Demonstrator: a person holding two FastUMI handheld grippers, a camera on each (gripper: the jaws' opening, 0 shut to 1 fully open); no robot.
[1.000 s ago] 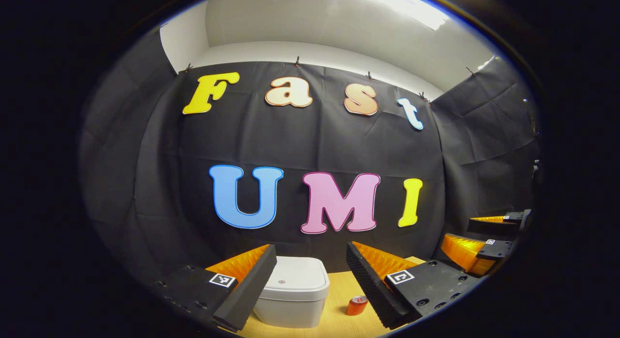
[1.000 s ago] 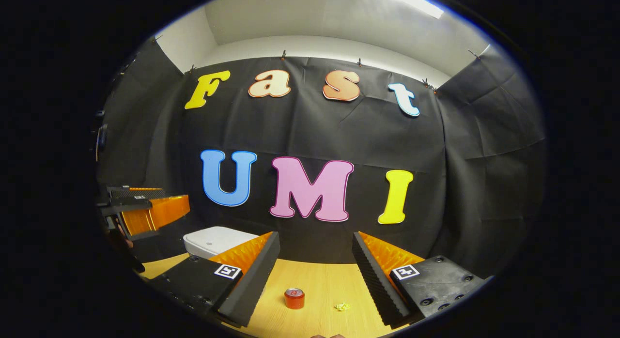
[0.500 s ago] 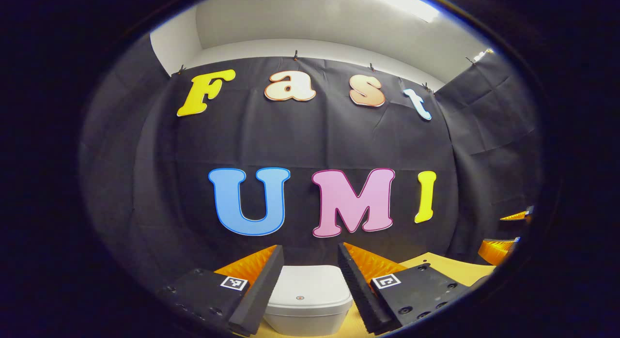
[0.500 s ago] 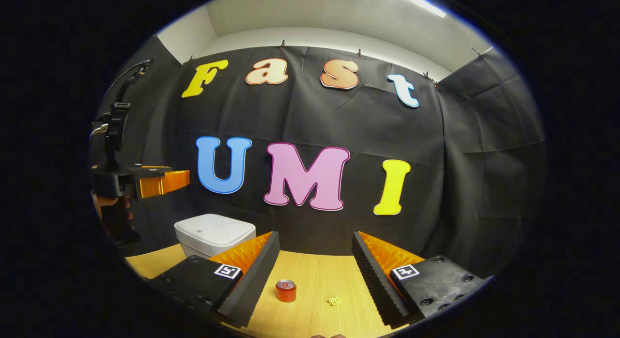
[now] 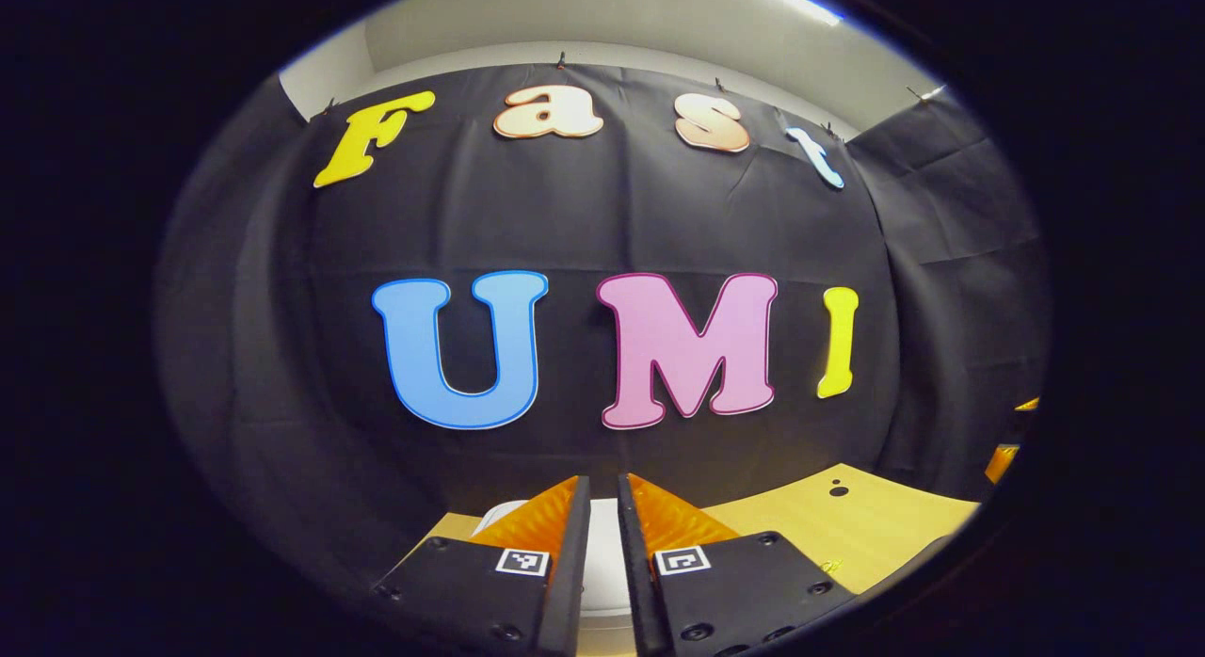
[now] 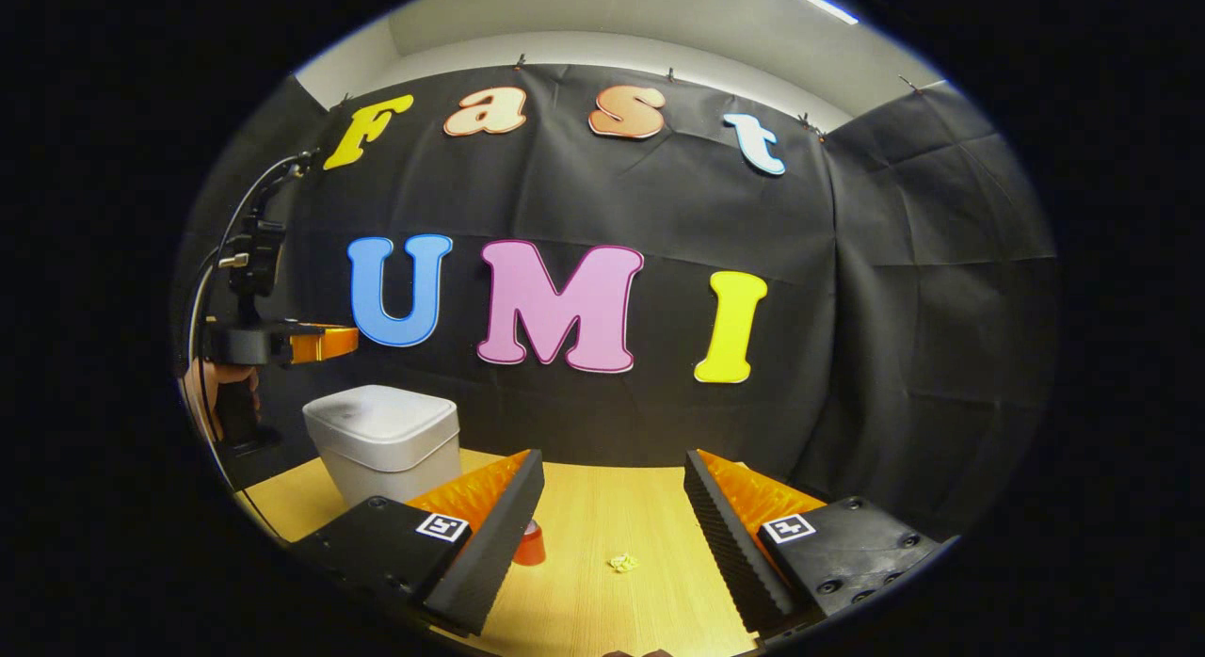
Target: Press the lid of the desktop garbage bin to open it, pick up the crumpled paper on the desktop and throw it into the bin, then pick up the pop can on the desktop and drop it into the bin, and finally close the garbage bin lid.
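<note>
**Bin lid still down, left gripper poised above it**

Squarely at the table's left rear stands the white garbage bin (image 6: pixel 383 438), lid closed and flat, just in front of the black cloth wall. In the right gripper view the left gripper (image 6: pixel 325 342) hangs in the air above the bin's left part, apart from the lid, held by a hand (image 6: pixel 209 386) at the far left edge; its fingers look drawn together there.

In the left gripper view that gripper (image 5: pixel 603 535) has its fingers nearly together, a narrow slit between them with nothing clamped, and a strip of the bin (image 5: pixel 605 568) shows through the slit and beside the left finger.

The right gripper (image 6: pixel 614 506) stands wide apart, holding nothing. Between its fingers lies open wooden table (image 6: pixel 602 506). The red pop can (image 6: pixel 530 546) stands partly hidden behind the inner edge of the left finger, and the crumpled paper (image 6: pixel 621 563) lies near it to the right, apart from the can, in the gap.

From the left gripper view a bare stretch of table (image 5: pixel 847 520) runs off to the right of the bin, with two small dark spots on it.
</note>
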